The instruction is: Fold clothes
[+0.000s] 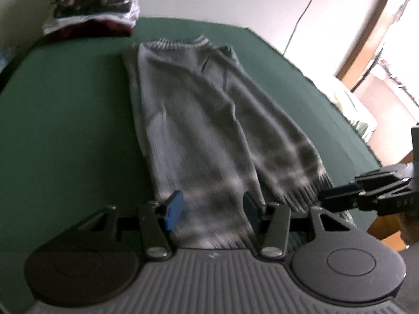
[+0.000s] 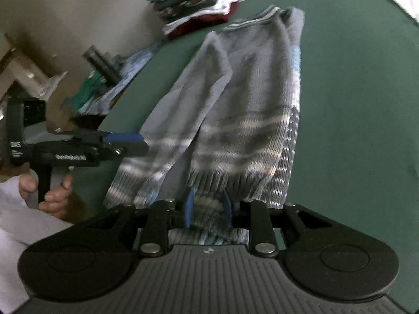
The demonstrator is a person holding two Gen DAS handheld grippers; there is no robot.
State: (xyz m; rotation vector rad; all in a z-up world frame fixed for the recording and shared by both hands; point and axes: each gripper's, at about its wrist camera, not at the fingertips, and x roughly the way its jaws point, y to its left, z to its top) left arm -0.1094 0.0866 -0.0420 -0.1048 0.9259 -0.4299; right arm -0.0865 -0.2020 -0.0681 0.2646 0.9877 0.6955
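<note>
Left wrist view: grey striped sweater (image 1: 199, 120) lies lengthwise on green table (image 1: 65, 120), sleeves folded in, collar at far end. Left gripper (image 1: 212, 214) spread wide, blue pads either side of hem; grip on fabric cannot be told. Right wrist view: right gripper (image 2: 208, 208) narrowed around bunched hem, pads pressing knit. Stack of folded clothes (image 2: 196, 2) at far table corner. Hand (image 2: 49, 193) holds left gripper's handle.
</note>
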